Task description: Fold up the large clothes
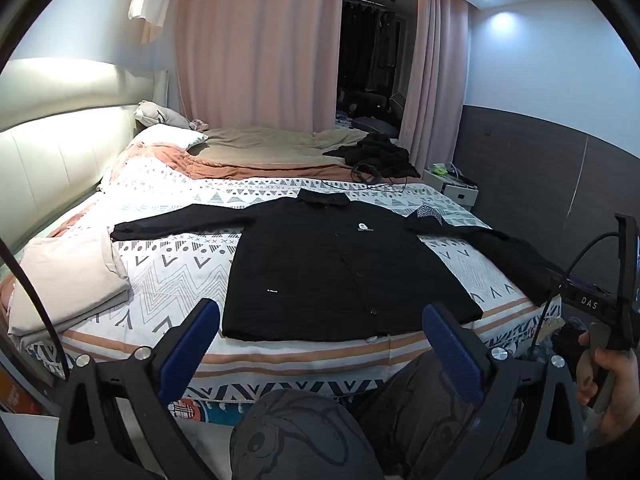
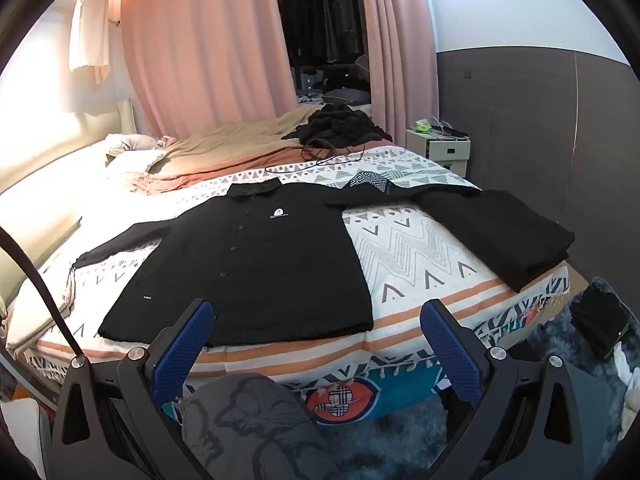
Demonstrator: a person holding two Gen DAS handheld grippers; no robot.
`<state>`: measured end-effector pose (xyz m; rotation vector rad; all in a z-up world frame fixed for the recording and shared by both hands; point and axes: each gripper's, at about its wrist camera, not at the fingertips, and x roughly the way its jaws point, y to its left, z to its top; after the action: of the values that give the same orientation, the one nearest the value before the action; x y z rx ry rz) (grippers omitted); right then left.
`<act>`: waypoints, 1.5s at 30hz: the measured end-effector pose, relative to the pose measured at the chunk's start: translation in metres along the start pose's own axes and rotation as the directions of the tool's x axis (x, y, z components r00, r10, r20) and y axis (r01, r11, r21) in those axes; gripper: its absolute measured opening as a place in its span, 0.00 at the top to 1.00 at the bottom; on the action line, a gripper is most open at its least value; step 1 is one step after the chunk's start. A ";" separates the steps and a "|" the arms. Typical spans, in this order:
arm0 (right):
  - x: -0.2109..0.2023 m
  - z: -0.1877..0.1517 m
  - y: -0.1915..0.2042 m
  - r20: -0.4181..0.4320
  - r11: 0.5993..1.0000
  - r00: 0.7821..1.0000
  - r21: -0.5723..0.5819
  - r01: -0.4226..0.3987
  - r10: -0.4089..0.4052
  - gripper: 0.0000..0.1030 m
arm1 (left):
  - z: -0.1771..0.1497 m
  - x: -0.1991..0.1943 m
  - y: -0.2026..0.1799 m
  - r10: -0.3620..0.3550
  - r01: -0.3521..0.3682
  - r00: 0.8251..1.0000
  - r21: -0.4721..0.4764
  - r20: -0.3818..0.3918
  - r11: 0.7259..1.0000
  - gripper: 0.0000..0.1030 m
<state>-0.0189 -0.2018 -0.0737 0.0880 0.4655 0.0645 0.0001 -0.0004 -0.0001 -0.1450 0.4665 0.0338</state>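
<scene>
Both grippers hang released, tilted down before the bed point(image 1: 280, 356).
My left gripper point(image 1: 320, 344) and right gripper point(image 2: 316, 340) grasp nothing; the black shirt point(image 1: 320, 276) has its right sleeve end hidden.

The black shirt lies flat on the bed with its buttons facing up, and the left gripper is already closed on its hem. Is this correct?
Not quite. The left gripper is open and short of the hem, as the left wrist view shows. The black shirt does lie flat, buttons up, on the bed.

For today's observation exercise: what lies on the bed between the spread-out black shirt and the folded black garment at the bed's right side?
Only bare patterned bedspread separates the black shirt from the folded black garment, shown most clearly in the right wrist view.
</scene>
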 end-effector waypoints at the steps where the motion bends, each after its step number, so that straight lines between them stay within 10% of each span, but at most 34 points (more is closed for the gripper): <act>1: 0.000 -0.001 -0.001 0.000 1.000 1.000 0.006 -0.002 0.002 0.00 | 0.000 0.000 0.000 0.000 0.000 1.000 0.004 -0.002 1.000 0.00; 45: -0.003 -0.003 -0.005 0.001 1.000 1.000 0.012 -0.007 0.007 0.00 | -0.001 -0.005 0.001 -0.036 0.036 0.999 -0.049 0.013 0.998 0.00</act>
<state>-0.0223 -0.2072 -0.0755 0.1019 0.4649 0.0688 -0.0050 0.0007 0.0007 -0.2010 0.4508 0.0109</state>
